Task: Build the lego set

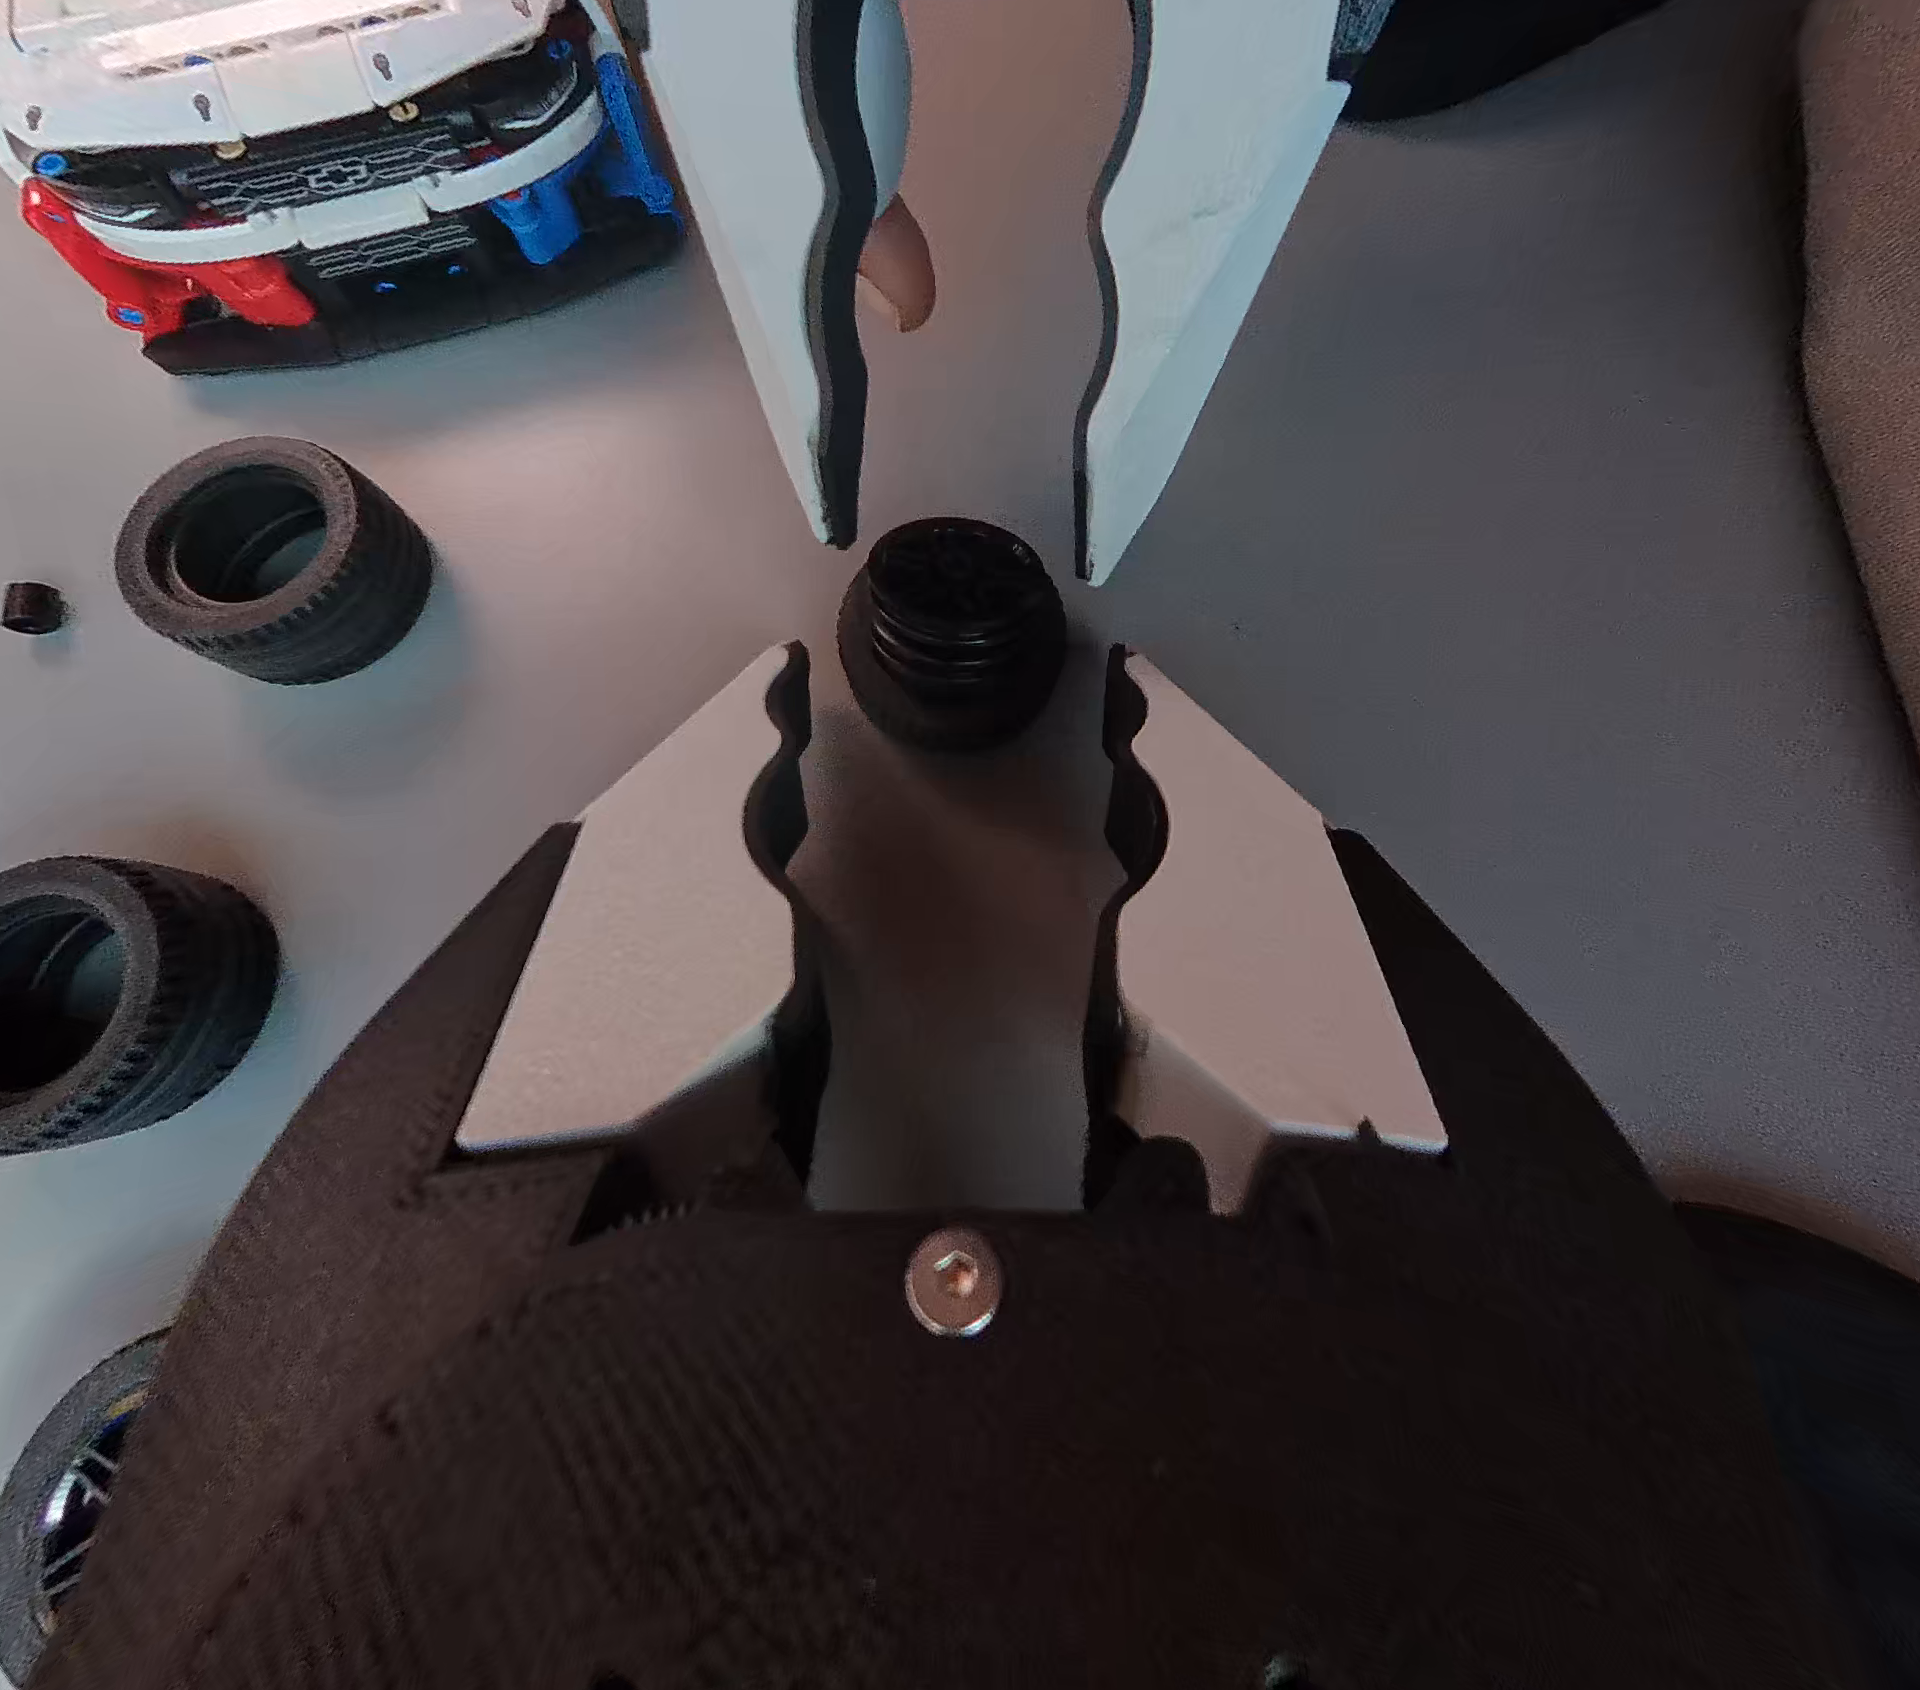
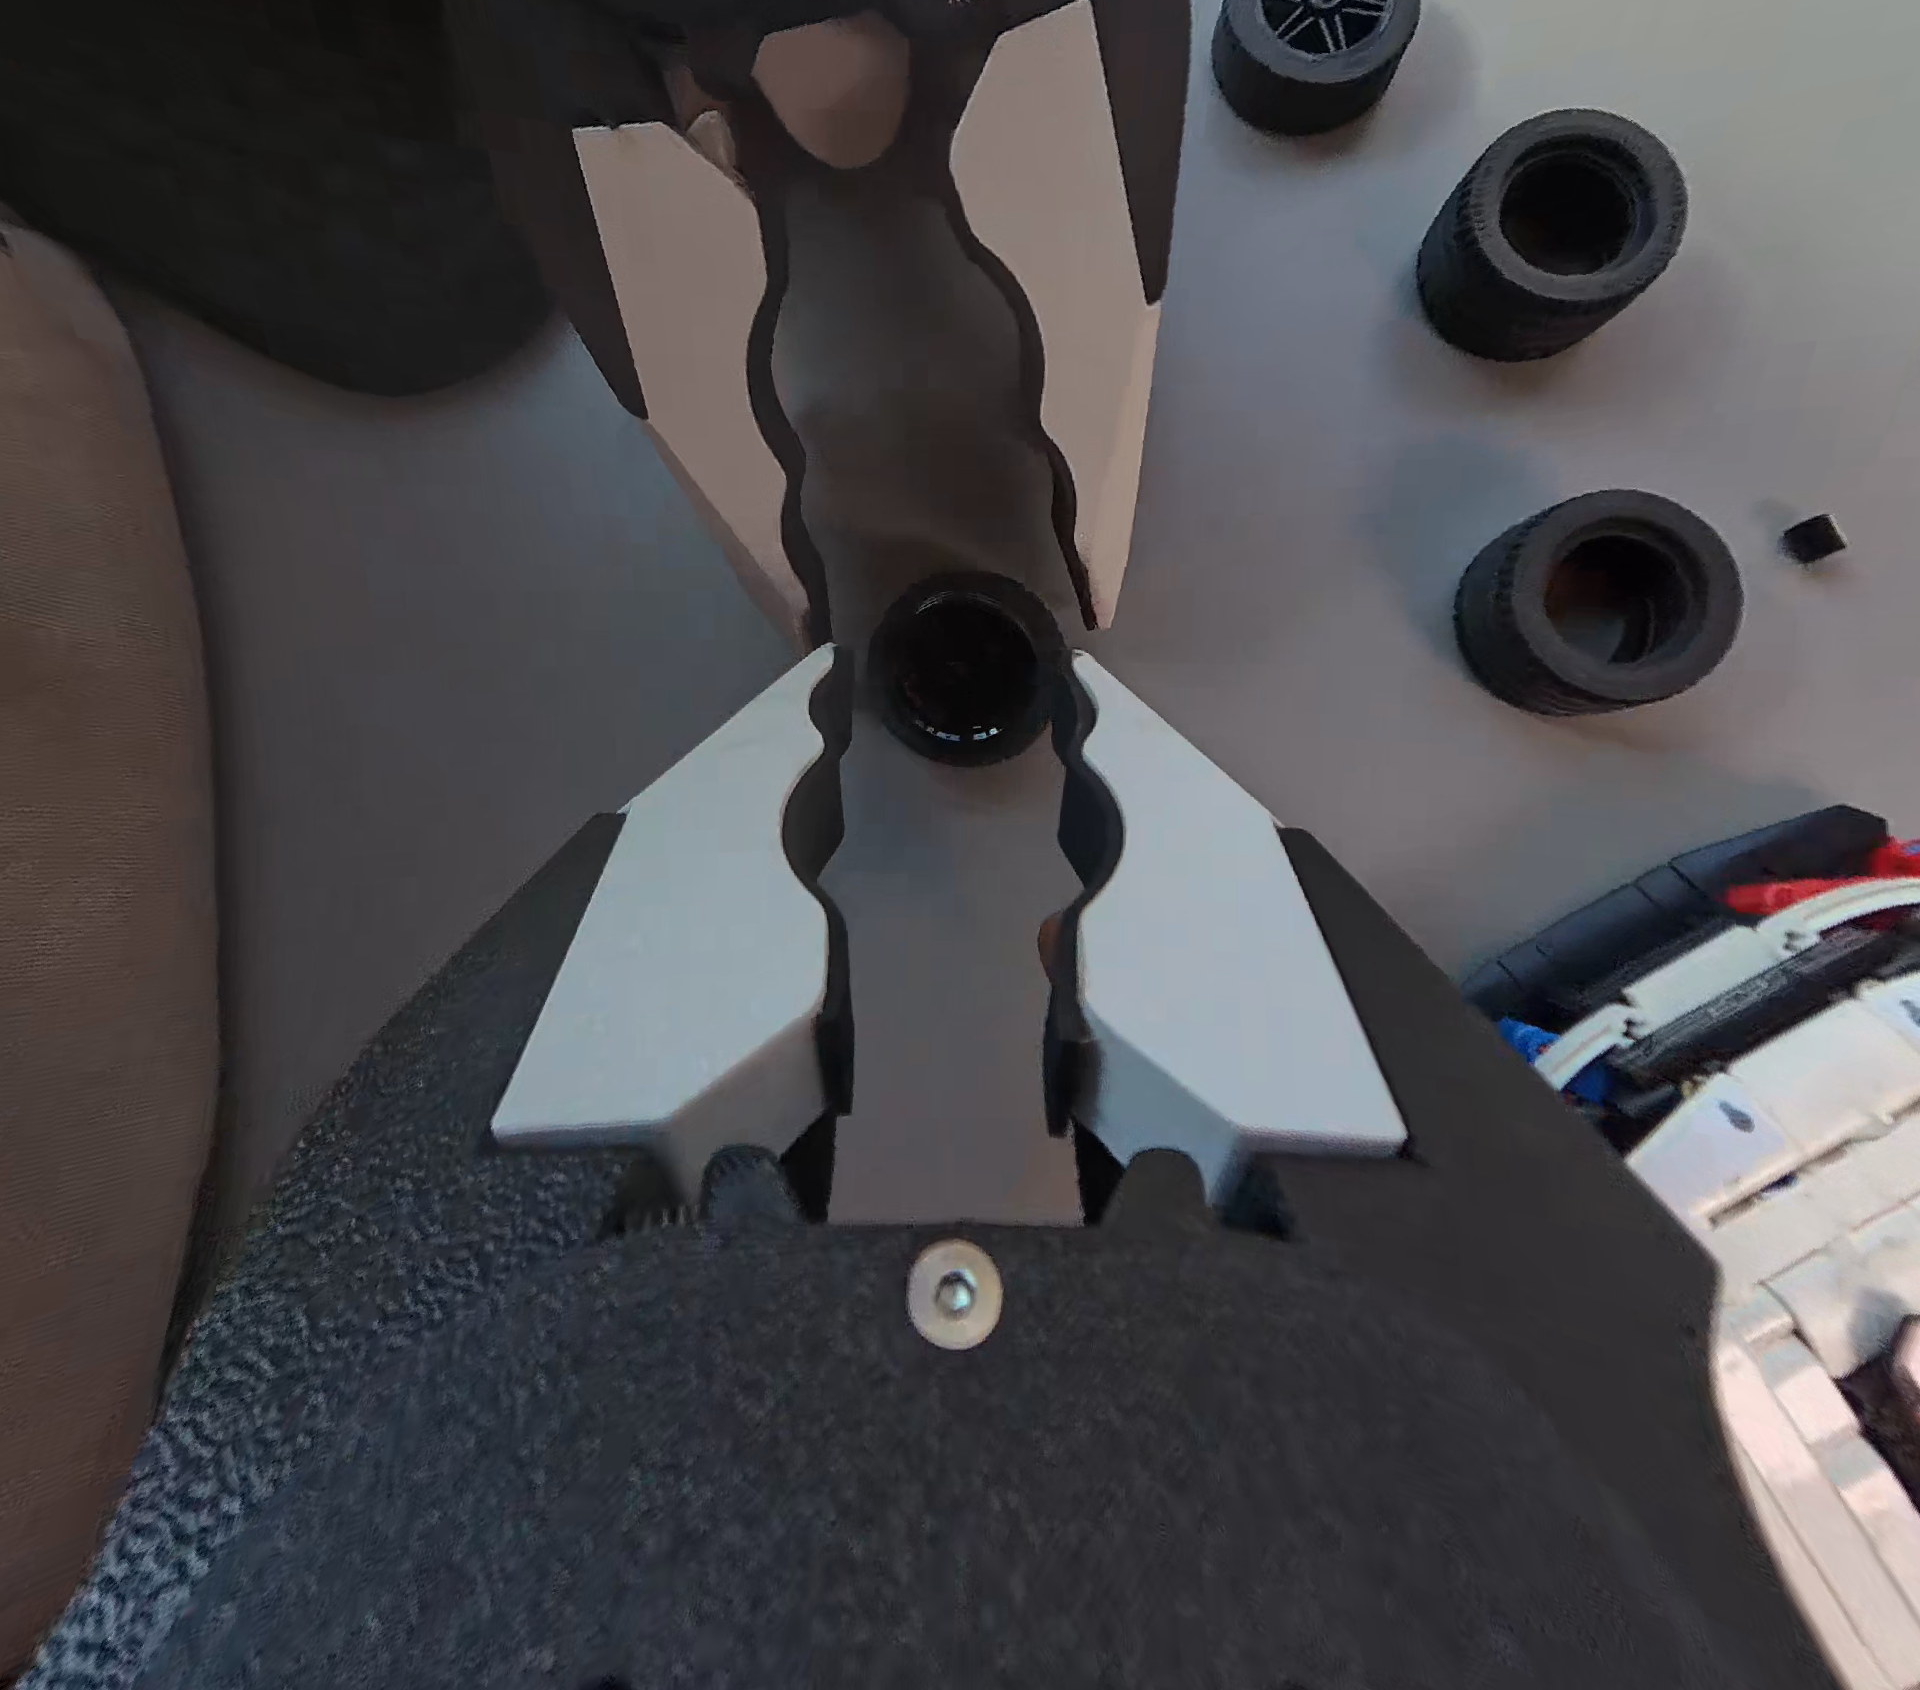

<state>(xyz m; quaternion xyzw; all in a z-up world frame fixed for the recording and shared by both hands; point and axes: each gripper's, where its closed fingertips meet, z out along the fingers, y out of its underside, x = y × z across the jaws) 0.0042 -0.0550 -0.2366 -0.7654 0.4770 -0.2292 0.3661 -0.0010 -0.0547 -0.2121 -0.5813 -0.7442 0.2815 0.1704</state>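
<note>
Rim (image 1: 951, 638), between open grippers, table edge near

Both grippers same build: left gripper (image 1: 956, 653) and right gripper (image 2: 951, 664) have white wedge fingers (image 1: 665, 944), wavy black pads (image 1: 779, 819), textured black printed body, one silver screw (image 1: 953, 1282) centred near the base.

A black ribbed wheel hub (image 1: 954, 632) sits at centre on a pale grey table (image 1: 1455, 497). At eleven o'clock in the left wrist view, the toy car (image 1: 312, 82) is white with a red corner, blue corner and black patterned grille. At nine o'clock, the matte black tyres (image 1: 275, 560) carry fine tread lines.
</note>
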